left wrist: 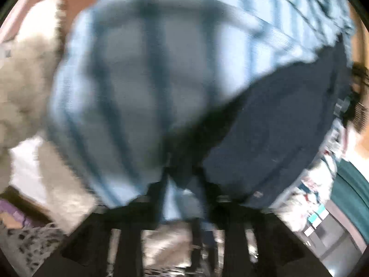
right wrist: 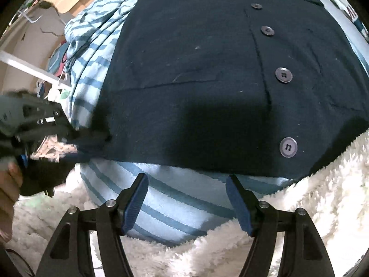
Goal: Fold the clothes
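White fleece bedding (right wrist: 311, 196) was seen under the clothes. At the left, the left claw (right wrist: 69, 136) was blurred beside the navy buttoned garment (right wrist: 196, 69), its state untellable. The right claw (right wrist: 186, 198) was held wide over the striped blue garment (right wrist: 173, 198).

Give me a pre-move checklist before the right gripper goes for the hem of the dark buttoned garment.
1. Right gripper open: ok, jaws stand wide with nothing between the pads.
2. Hem of the dark buttoned garment in view ahead of the fingertips: ok.
3. Hem separate from the striped blue cloth under it: cannot tell; the edge lies flat on it.
4. Left gripper clear of the fabric: cannot tell; its view is blurred, with striped cloth between its fingers.
5. Garment lying flat: ok where visible, buttons in a line.
6. Fluffy white blanket away from the pads: ok.
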Action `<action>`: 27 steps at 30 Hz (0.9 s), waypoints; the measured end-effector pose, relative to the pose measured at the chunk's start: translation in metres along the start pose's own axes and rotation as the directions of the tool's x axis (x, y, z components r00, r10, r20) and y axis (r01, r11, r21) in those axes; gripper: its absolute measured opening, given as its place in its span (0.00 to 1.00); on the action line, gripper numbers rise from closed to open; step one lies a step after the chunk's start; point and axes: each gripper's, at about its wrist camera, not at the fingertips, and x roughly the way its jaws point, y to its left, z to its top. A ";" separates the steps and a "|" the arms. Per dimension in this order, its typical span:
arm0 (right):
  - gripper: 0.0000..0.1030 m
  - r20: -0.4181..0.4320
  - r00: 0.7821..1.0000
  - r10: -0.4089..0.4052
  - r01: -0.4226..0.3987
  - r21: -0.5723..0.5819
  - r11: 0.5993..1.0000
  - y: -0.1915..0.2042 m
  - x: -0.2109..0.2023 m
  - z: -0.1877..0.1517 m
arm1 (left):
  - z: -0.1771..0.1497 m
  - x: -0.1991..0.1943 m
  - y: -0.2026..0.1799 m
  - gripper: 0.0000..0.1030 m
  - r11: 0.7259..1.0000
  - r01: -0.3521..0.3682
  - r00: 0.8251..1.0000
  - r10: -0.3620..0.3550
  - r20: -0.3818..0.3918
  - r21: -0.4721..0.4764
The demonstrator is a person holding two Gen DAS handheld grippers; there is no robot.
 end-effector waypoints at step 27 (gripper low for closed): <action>0.36 0.089 0.995 0.042 -0.051 0.103 0.993 -0.091 -0.054 0.049 | -0.099 0.096 -0.153 0.22 0.785 0.153 0.960 0.026 -0.278 0.601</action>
